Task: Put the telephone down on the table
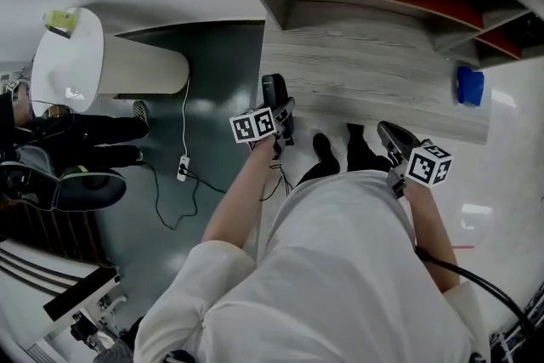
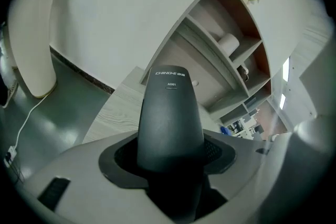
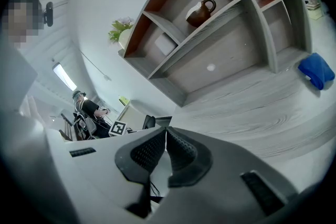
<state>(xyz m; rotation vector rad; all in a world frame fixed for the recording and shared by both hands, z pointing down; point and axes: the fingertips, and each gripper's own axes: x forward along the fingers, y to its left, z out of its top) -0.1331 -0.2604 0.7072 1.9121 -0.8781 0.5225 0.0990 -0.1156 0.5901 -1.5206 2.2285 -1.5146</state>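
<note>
The left gripper (image 1: 278, 116) had its jaws clamped low on the telephone (image 2: 170, 118), which looked stiff, smooth, light and probably slippery. At lower centre, the right gripper (image 3: 165, 150) kept its jaws together, empty.

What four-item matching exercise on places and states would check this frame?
Things:
1. telephone
2. right tool
3. blue cloth
4. brown jug

Places or states:
a. standing on a shelf
b. shut, nothing between its jaws
c. lying on the table
d. gripped in the left tool

Pairs: 1-d, 2-b, 3-c, 4-a
</note>
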